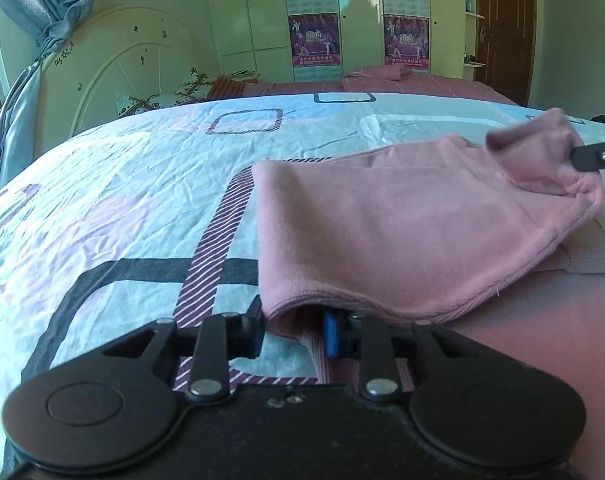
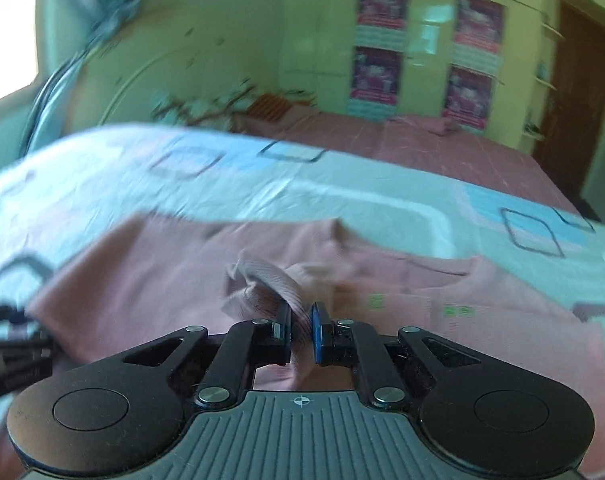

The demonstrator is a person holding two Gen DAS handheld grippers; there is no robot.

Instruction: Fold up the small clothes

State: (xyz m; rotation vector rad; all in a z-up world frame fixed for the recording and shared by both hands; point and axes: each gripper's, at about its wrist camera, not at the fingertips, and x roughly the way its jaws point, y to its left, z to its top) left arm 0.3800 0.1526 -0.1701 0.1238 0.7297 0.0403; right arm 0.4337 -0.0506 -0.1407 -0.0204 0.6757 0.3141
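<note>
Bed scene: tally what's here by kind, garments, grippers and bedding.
Pink garment: 1
Grippers: 2, left and right
Patterned blue sheet: 1
Pillow: 1
Total: 5

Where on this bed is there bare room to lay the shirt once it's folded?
The patterned quilt lies bare left of the pink shirt, up toward the pillows and headboard. It is crowded on the right, where the shirt spreads and both the left gripper and right gripper work.
</note>
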